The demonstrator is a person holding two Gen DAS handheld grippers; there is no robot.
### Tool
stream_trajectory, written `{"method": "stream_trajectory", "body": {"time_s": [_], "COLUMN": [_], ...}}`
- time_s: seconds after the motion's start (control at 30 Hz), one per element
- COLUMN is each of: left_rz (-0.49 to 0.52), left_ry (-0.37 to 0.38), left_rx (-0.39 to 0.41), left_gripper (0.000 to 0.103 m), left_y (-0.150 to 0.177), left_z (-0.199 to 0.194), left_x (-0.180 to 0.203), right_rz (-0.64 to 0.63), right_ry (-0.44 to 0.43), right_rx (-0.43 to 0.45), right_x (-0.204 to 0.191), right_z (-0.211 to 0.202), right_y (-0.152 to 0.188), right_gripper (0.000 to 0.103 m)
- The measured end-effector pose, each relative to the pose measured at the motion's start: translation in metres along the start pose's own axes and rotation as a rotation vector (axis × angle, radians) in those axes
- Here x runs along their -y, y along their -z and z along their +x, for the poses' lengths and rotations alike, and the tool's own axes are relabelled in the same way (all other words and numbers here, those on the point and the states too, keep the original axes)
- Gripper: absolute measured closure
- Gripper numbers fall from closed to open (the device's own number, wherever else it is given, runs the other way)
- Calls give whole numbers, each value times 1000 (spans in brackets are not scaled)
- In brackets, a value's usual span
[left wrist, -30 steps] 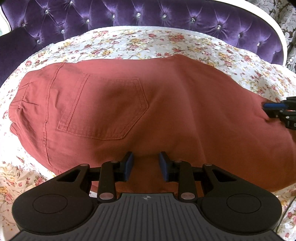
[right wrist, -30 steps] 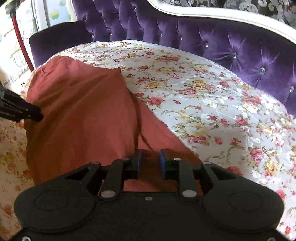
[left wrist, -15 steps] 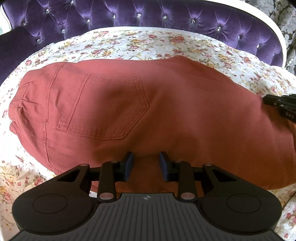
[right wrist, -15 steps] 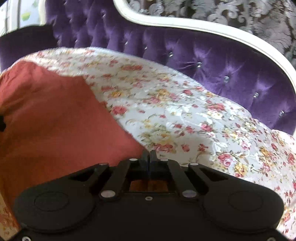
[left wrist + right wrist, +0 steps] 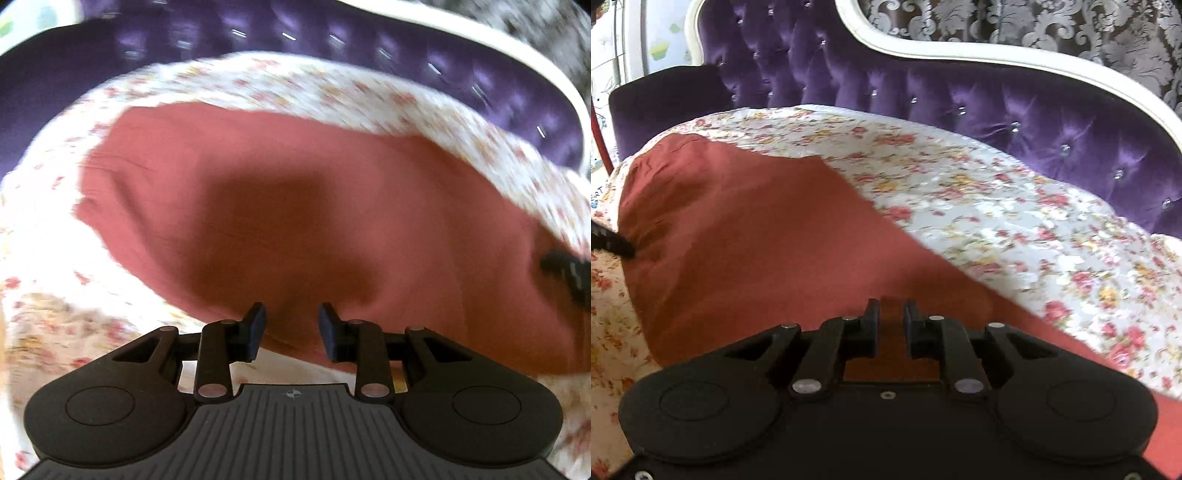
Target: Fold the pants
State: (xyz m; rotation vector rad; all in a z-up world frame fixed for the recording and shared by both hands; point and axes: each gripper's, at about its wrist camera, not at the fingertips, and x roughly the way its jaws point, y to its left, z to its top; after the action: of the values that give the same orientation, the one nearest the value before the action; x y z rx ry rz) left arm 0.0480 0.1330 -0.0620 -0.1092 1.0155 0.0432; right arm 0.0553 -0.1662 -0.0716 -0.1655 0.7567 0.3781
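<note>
Left wrist view shows your left tool [image 5: 291,326] with its jaws a little apart over the near edge of the pants [image 5: 314,221]; whether the pads pinch the cloth you cannot tell through the blur. Right wrist view shows your right tool [image 5: 891,321] with its jaws opening, red cloth lying between them but no pad pressing on it. Beyond both tools, the pants lie spread across the flowered cover [image 5: 997,221] of the purple sofa [image 5: 1034,122], one long flat band with the legs seemingly stacked on each other. You look early to midway: the lengthwise fold appears done, while folding the legs up toward the waist is not yet done.
</note>
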Motion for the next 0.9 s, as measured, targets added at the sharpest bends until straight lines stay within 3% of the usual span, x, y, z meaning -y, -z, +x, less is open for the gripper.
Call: {"method": "stream_trajectory", "body": {"time_s": [0.07,0.2,0.37,0.77,0.83,0.9], "left_rz": [-82,-265,-403,-538,-558,-560], "left_ry": [-26,-71,-112,13,8,-31], "left_rx": [28,77,113,118,155,140], "left_gripper": [70,56,45,42,38,33], "left_y": [-8,-20,-30,-34,-33,-37], "left_z": [-4,-6,2,22,19,22], "left_x": [-27,-89,-139,-159,-160,-159], "right_rz": [-12,-33,-12,-25,-30,-37], "right_ry": [0,4,-4,-2,-1,-2], "right_rx": [-5,-10,-18,-30,-31,-31], "right_x": [-8,-22,-24,-26,-27,-28], "right_z": [2,6,9,10,11,11], "right_y": [2,4,1,0,0,0], "right_gripper": [78,78,78,77,77,77]}}
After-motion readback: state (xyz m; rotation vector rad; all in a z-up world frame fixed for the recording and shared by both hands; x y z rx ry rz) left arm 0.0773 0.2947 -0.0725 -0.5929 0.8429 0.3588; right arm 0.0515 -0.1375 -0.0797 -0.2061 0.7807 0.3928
